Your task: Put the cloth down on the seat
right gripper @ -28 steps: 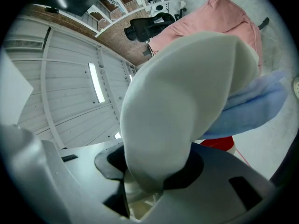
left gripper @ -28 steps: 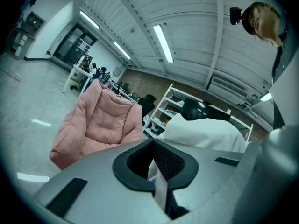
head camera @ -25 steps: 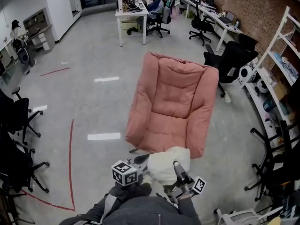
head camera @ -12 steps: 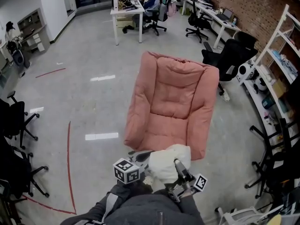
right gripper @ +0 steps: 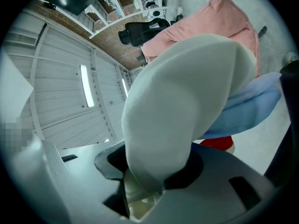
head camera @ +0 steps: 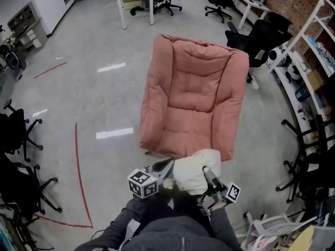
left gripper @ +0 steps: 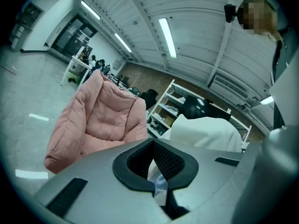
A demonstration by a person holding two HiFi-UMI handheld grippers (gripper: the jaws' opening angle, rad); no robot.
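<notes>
Left gripper [head camera: 165,167]: jaws pinched on a thin fold of cloth [head camera: 193,170]. Cloth bunched, slung between both grippers, long axis running gripper to gripper. Right gripper [head camera: 208,174]: jaws clamped on a thick wad. Seat [head camera: 183,135] just ahead of both.

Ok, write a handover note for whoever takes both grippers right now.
Left gripper: fingers shut on a fold of the white cloth.
Right gripper: fingers shut on the cloth's bulk.
Cloth: bunched in the air near the front edge of the seat of the pink chair, not resting on it.
Done: cloth picked up and at the chair.
Left: lower it onto the seat, open both grippers.
</notes>
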